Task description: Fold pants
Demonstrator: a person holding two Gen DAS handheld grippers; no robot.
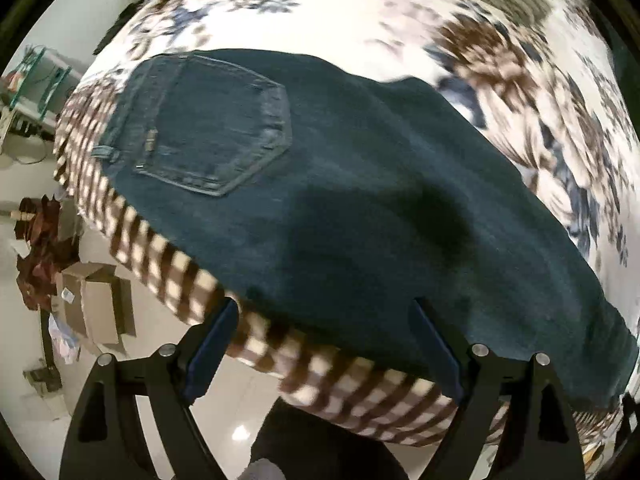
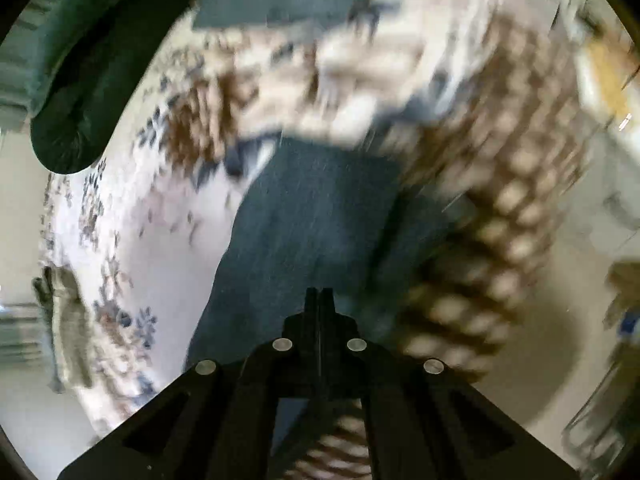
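Dark blue denim pants [image 1: 360, 208] spread flat on bed [image 1: 360, 12], seat side up, stitched five-sided back pocket [image 1: 212, 128] toward the left end, belt loop and waistband at the edge beside it. Weave coarse, faded along pocket seams. Bedcover white with brown and blue floral print; side border a brown-and-cream check [image 1: 168, 272] curving round the mattress edge. Left hand-held gripper [image 1: 324, 344] open, jaws wide apart, dark blue pads on black fingers, right finger over the near hem of the denim, left finger over the check border; contact not clear. Right hand-held gripper [image 2: 319, 300] shut, black fingertips pressed together with only a thin seam between; view heavily motion-blurred, so whether cloth is pinched cannot be told. Denim [image 2: 304, 220] directly beyond its tips. Dark green rounded cushion [image 2: 80, 80] at upper left of the right view. Open cardboard box [image 1: 96, 304] on pale glossy tile floor [image 1: 228, 408].
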